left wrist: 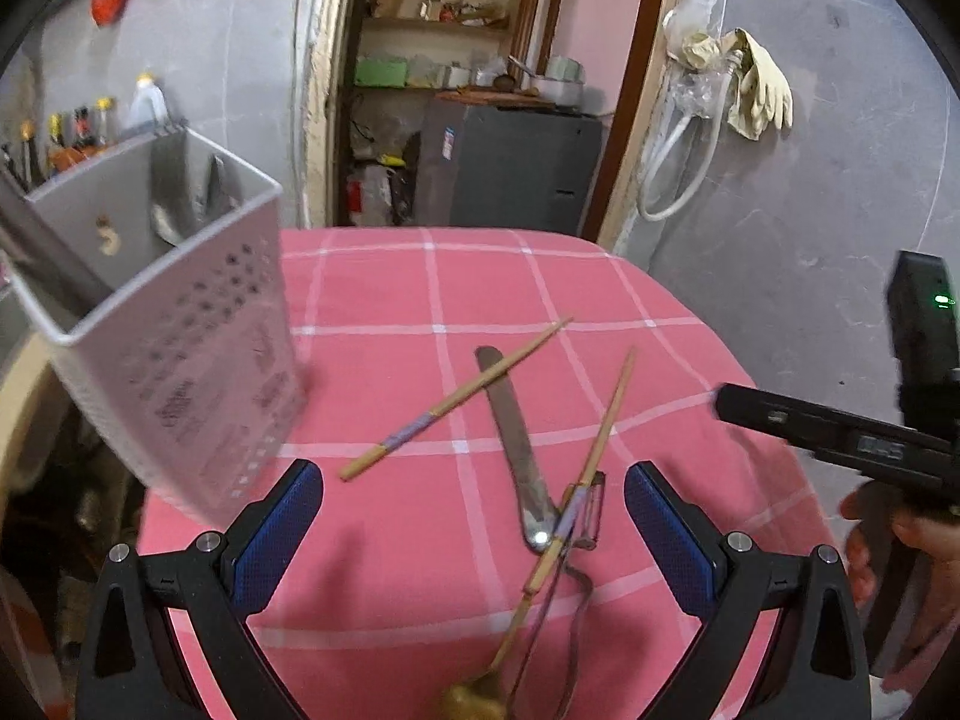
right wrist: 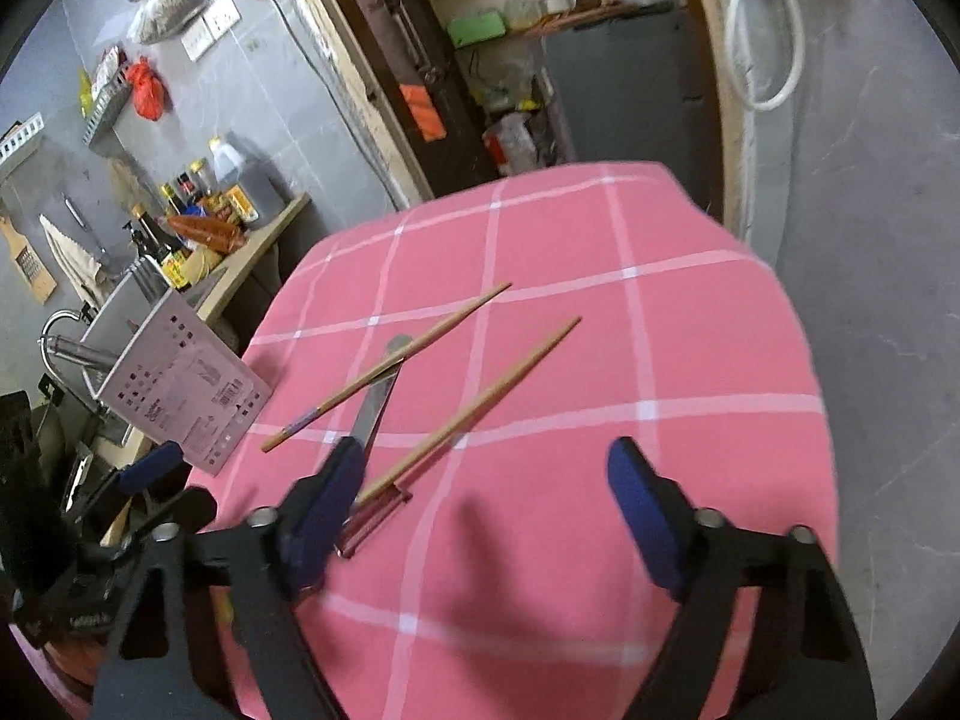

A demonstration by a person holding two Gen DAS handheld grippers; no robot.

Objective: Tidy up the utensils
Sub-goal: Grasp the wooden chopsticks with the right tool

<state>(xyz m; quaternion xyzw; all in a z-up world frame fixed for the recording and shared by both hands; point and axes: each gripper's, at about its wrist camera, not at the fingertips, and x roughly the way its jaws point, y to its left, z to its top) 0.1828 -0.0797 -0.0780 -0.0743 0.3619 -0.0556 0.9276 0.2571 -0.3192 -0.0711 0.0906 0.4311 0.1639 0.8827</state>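
Note:
A pink checked tablecloth (left wrist: 384, 288) covers the table. On it lie two wooden chopsticks (left wrist: 456, 399) (left wrist: 594, 450), a metal table knife (left wrist: 510, 438), a peeler (left wrist: 591, 510) and a brass spoon (left wrist: 474, 702) near the front edge. A white perforated utensil holder (left wrist: 180, 324) stands at the left with utensils inside. My left gripper (left wrist: 474, 528) is open and empty above the knife handle. My right gripper (right wrist: 486, 516) is open and empty over the cloth; the chopsticks (right wrist: 390, 366) (right wrist: 480, 402), knife (right wrist: 378, 402), peeler (right wrist: 375, 519) and holder (right wrist: 180, 396) lie to its left.
A counter (right wrist: 252, 252) with sauce bottles and a faucet (right wrist: 60, 348) stands left of the table. A doorway with shelves and a grey cabinet (left wrist: 510, 168) is behind. Gloves and a hose (left wrist: 756, 90) hang on the grey wall at right.

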